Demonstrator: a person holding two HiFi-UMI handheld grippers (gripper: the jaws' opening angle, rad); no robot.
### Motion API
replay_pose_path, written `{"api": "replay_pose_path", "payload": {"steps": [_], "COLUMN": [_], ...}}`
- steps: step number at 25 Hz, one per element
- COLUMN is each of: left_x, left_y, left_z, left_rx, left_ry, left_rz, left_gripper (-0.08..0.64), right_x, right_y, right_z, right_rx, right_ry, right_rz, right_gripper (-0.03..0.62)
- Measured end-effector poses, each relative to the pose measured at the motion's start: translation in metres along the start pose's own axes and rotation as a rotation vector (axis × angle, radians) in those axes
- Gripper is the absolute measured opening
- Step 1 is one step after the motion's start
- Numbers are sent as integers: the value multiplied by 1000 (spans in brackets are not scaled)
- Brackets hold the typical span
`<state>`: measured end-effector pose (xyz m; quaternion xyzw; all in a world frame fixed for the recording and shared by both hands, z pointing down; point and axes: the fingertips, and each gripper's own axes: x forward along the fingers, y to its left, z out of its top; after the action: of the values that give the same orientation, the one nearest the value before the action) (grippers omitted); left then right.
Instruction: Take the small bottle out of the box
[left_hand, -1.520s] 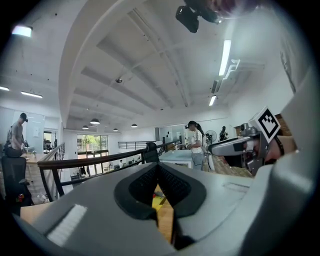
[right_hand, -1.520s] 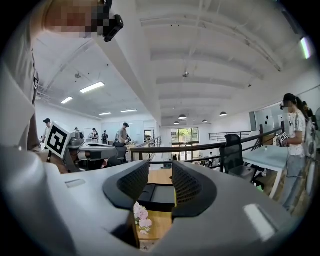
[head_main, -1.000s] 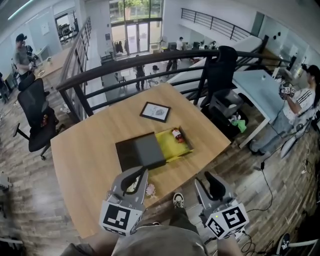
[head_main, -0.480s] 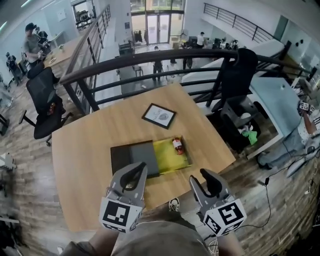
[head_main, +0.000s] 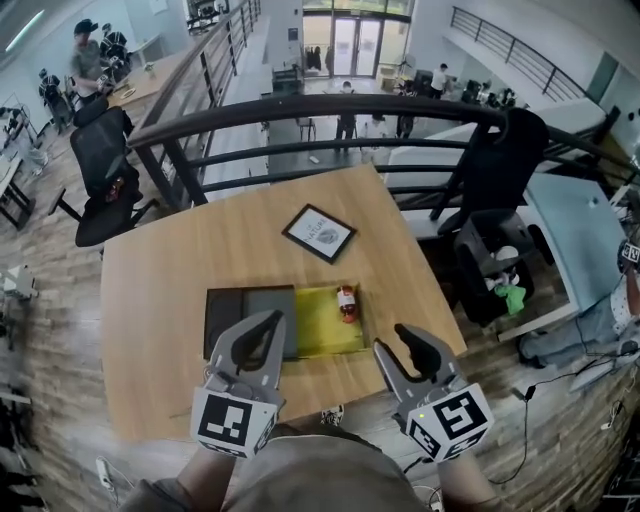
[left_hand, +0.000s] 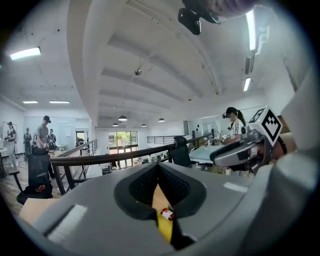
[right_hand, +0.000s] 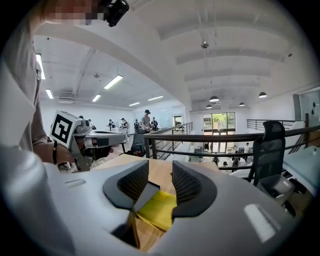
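A small bottle (head_main: 346, 302) with a red label lies in the far right corner of the open yellow-lined box (head_main: 322, 325) on the wooden table (head_main: 170, 300). The box's dark grey lid (head_main: 250, 315) lies flat to the box's left. My left gripper (head_main: 268, 322) hovers over the lid's near edge, its jaw tips together with nothing held. Through its jaws in the left gripper view (left_hand: 157, 167) I see the bottle (left_hand: 166, 214) and the yellow lining (left_hand: 165, 231). My right gripper (head_main: 403, 335) hangs open near the box's right front corner. In the right gripper view (right_hand: 160, 167) the box (right_hand: 157, 207) lies just ahead.
A dark-framed picture (head_main: 318, 233) lies flat on the table beyond the box. A black railing (head_main: 330, 108) runs behind the table. A black chair with a jacket (head_main: 500, 150) stands at the right. The table's near edge (head_main: 300, 415) is below my grippers.
Both grippers have come forward over the table's near edge towards the box. The head view has swung, so the box now lies squarer and closer in front of them.
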<state>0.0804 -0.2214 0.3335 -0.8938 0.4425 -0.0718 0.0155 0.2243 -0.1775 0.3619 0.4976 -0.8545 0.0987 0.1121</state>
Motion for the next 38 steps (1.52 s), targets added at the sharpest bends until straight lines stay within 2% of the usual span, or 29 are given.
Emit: {"api": "replay_pose_path", "payload": {"steps": [5,11,16,21,28,38], "left_x": [10,8,11,15,30,62], "left_y": [-4,8,17,31,41,44], "left_z": [-2,-9,-19,-36,-66,-124], "left_rx": [4,-27,1,-37,-44,-73], "left_ry": [22,69,75,117,181,291], "left_rz": [11,33,35,20,18,-11], "left_gripper": [0,0,0,0,0,0], "right_x": [6,20,39,69,119,183], "right_y": [-19,-19,-26,-32,-45,-66], "right_z": [-1,-9,-34,-54,-97,-180], "right_rx": [23,53,131,151,158,182], "right_ry": [-3,15,55,100,210,426], "right_rz": [7,9,2,-29,-54,-99], "right_gripper": [129,129,129,129,130,132]}}
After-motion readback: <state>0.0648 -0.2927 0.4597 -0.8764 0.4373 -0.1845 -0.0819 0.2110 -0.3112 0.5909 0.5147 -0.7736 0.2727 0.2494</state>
